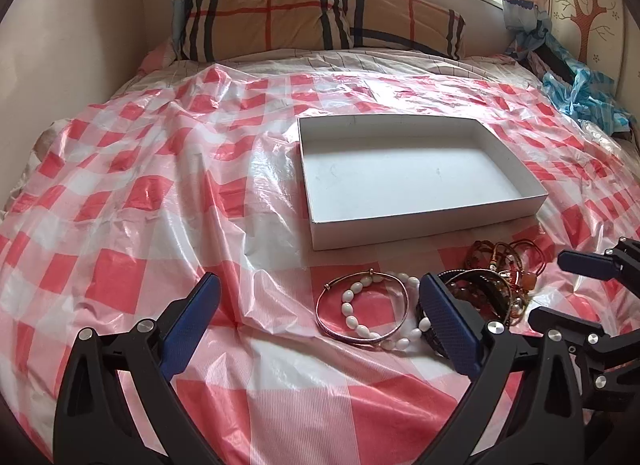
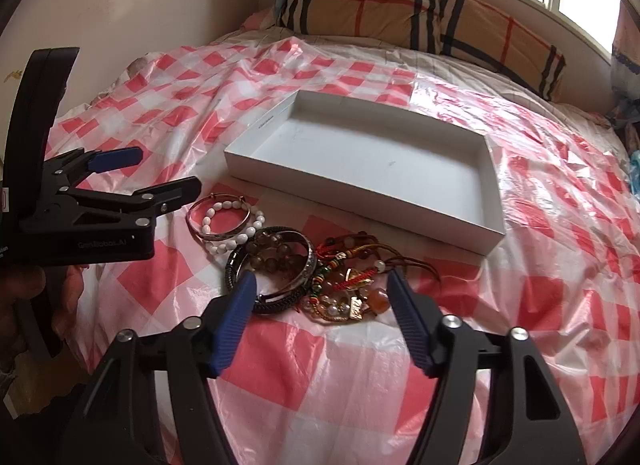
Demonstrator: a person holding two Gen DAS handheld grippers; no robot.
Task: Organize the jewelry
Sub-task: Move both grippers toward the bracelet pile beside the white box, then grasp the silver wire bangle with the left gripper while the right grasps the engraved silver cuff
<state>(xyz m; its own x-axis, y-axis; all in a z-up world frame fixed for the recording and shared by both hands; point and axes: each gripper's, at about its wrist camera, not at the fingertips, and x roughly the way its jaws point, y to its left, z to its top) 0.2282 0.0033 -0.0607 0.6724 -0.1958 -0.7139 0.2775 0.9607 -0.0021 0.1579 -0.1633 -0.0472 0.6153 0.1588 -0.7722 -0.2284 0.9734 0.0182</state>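
White box (image 1: pixel 420 221) sits open-top on the checked plastic sheet (image 1: pixel 140 225), long axis running L-R across the bed. Jewelry pile (image 2: pixel 320 277) lies just in front of it; bangle (image 1: pixel 362 307) + white bead bracelet (image 1: pixel 352 305) flat, rest too tangled to sort out. Left gripper (image 1: pixel 320 305) spread wide, empty. Right gripper (image 2: pixel 320 285) half-spread over the pile, gripping nothing.

glossy plastic sheet (image 1: pixel 132 201) – matt cardboard box (image 1: pixel 400 177)
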